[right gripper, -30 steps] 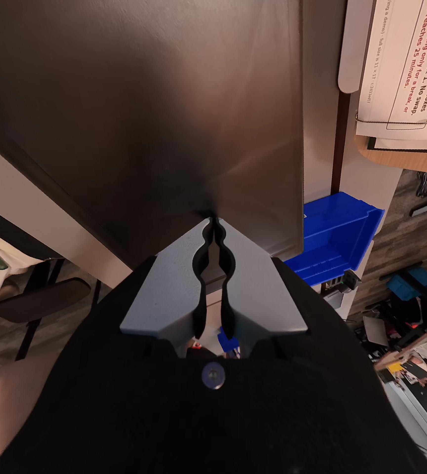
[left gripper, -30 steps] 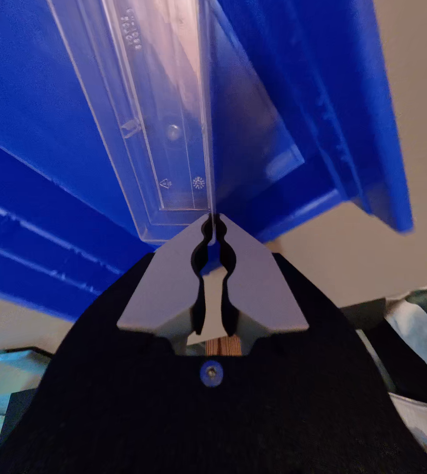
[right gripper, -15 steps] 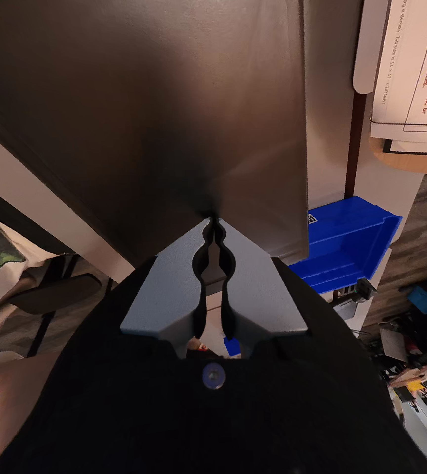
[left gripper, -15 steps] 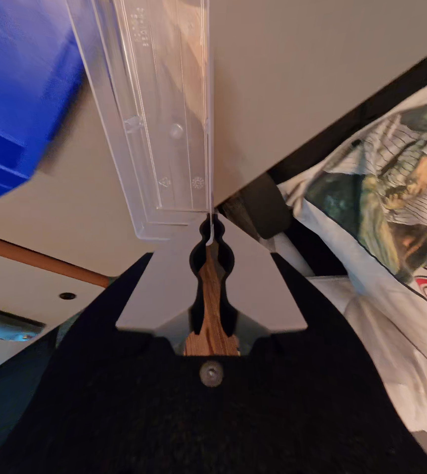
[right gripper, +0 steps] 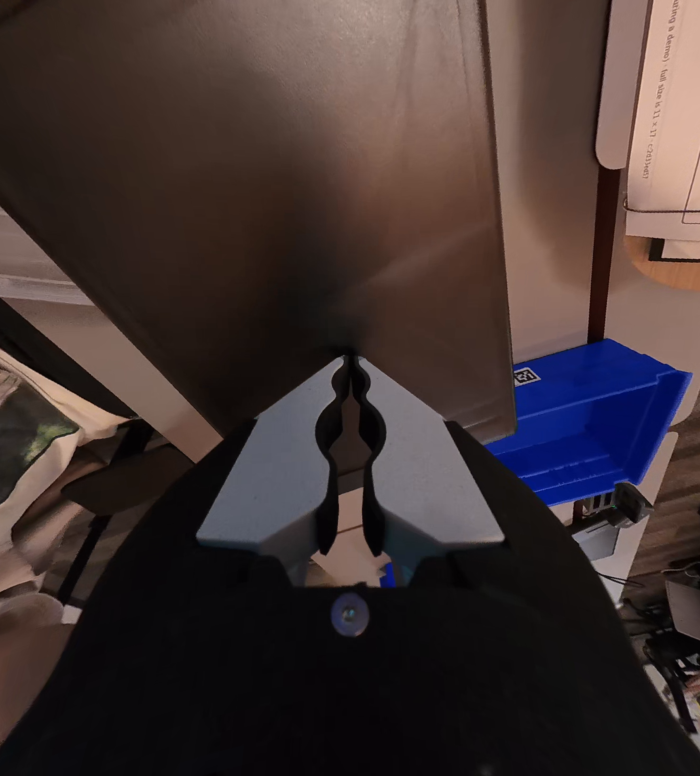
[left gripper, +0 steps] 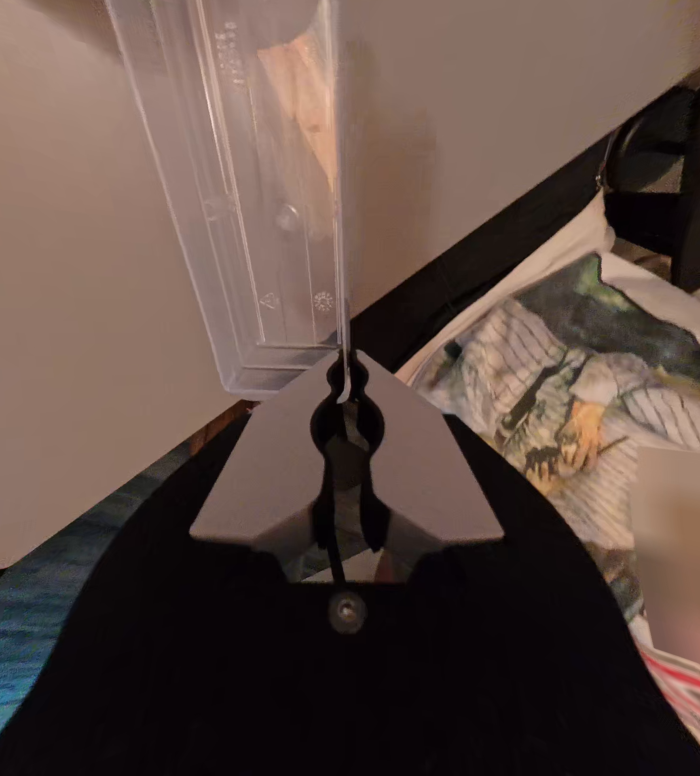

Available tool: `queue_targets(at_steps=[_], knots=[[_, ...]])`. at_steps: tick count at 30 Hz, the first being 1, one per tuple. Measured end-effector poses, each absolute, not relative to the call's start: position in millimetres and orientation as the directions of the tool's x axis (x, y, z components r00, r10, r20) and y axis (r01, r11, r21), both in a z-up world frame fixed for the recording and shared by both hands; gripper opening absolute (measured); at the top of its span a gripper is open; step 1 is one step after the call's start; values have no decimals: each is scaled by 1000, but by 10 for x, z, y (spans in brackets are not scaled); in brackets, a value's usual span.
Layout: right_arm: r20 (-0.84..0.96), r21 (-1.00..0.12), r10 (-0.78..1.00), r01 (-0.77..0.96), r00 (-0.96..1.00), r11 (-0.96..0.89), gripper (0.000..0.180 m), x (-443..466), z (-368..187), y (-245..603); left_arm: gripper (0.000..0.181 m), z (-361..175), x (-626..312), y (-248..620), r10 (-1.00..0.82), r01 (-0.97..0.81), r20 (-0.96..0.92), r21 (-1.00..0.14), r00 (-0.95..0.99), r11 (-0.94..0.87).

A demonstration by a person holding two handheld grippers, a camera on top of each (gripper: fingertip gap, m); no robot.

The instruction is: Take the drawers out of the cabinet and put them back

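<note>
In the left wrist view, the left gripper (left gripper: 347, 362) is clamped on the thin end wall of a clear plastic drawer (left gripper: 247, 201), which hangs above the pale tabletop (left gripper: 58, 294) near its dark edge. In the right wrist view, the right gripper (right gripper: 349, 359) pinches the lower edge of the dark cabinet (right gripper: 255, 176); a blue bin (right gripper: 592, 420) sits beside the cabinet's lower right corner.
</note>
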State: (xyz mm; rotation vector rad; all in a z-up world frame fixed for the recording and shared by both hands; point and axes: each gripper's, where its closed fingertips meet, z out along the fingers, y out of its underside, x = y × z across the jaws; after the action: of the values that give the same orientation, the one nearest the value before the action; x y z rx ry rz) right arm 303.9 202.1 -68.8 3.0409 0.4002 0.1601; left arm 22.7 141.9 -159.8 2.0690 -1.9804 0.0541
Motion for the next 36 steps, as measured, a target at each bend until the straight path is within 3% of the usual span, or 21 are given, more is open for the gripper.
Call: queue_targets(at_steps=[8,16,29,36], knots=[[101,75,274,267,956,-961,0,3040,-689,2023,0,-1866,751,931,-983,-986,167,158,81,-54],[46,20,272,272,961,-962,0,3037,-690,2027,0,-1841,1188,947,-971,-981,147,73,189,-180],[64,20,288,287,955,-958,0,3037,-690,2029,0,-1774,1341,859,-931,-953,210,113,300,-281],[60,18,288,287,956,-958,0,3036,-690,2028,0,-1675,1389,881,-953,-963,147,95,266,-254]])
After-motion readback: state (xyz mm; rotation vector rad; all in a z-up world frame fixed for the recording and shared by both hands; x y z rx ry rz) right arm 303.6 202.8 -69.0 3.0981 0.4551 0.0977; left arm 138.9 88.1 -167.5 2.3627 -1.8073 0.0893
